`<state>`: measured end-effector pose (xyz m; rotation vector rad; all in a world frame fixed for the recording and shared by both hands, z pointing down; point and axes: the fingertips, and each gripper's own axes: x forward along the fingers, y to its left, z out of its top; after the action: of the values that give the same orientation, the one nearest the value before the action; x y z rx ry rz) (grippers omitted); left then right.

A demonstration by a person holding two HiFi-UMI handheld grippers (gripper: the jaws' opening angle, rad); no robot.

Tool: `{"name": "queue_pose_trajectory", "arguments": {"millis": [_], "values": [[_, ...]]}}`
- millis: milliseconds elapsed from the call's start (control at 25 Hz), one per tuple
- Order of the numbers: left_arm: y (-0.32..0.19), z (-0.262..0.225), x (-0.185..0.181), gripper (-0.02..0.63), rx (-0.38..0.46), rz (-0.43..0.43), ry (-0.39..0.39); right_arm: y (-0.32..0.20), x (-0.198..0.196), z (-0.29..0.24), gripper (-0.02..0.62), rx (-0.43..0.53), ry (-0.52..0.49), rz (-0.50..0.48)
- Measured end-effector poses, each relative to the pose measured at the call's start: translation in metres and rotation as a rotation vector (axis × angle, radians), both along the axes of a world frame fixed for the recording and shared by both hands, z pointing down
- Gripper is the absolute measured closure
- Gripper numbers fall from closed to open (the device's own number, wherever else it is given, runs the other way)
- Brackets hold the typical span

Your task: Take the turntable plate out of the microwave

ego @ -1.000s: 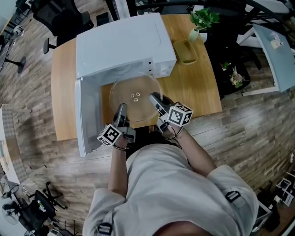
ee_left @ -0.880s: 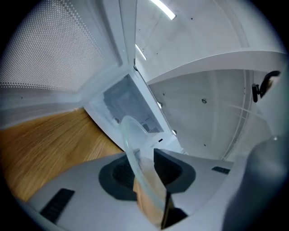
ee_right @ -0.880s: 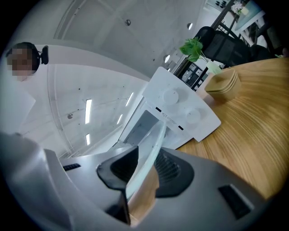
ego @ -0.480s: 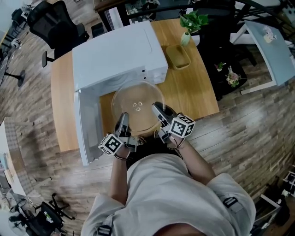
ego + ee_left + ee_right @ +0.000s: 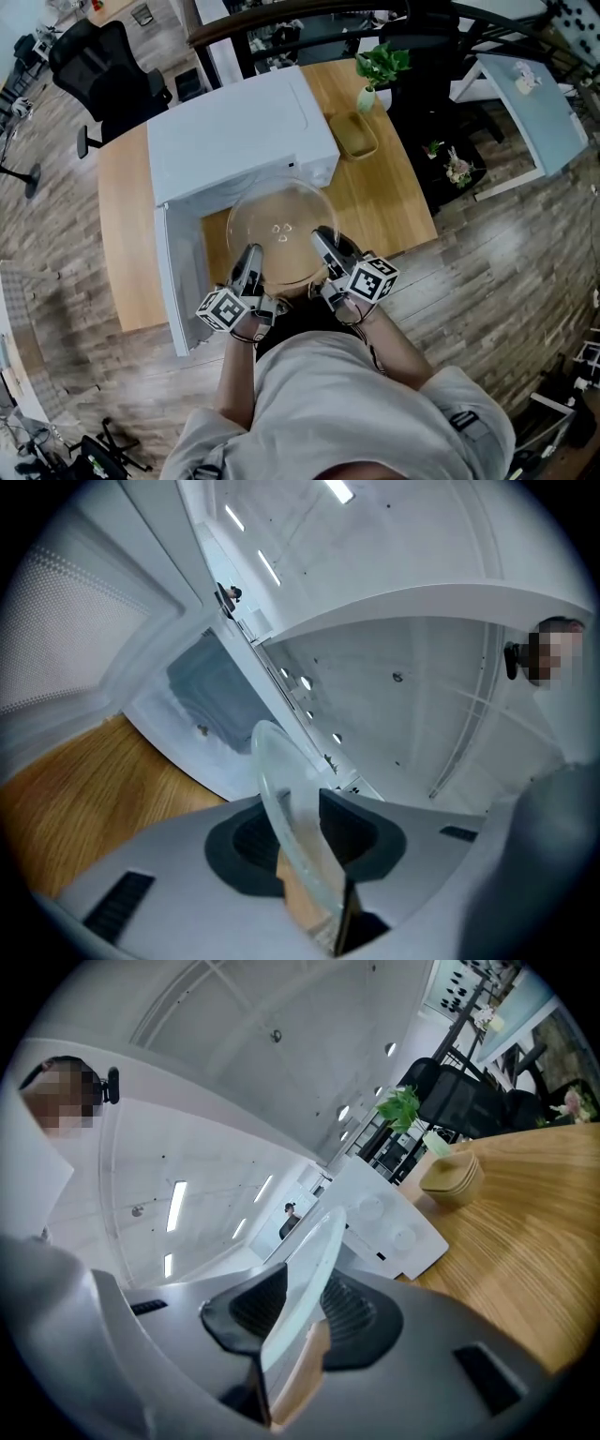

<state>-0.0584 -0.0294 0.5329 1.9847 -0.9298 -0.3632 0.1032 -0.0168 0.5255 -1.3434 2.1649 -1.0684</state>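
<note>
At the left, the microwave door (image 5: 180, 272) stands open past the table's (image 5: 122, 234) front edge. Your left gripper (image 5: 249, 267) has its jaws clamped on the near-left rim of the turntable plate (image 5: 281, 225). The plate is in the air in front of the microwave (image 5: 234, 122), over the table's front edge. Your right gripper (image 5: 328, 251) pinches the near-right rim the same way. It's clear glass, so likely stiff, weighty, slick and breakable. Grip the rim on both sides and carry it level.
</note>
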Motion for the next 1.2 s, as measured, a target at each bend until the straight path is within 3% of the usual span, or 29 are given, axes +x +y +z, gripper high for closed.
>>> {"name": "queue_pose_trajectory", "arguments": {"millis": [760, 1200], "values": [[-0.035, -0.096, 0.004, 0.486, 0.149, 0.043, 0.03, -0.025, 0.005, -0.102, 0.479, 0.164, 0.038, 0.075], [-0.037, -0.118, 0.006, 0.488, 0.193, 0.043, 0.035, -0.026, 0.006, -0.124, 0.477, 0.196, 0.053, 0.074]]}}
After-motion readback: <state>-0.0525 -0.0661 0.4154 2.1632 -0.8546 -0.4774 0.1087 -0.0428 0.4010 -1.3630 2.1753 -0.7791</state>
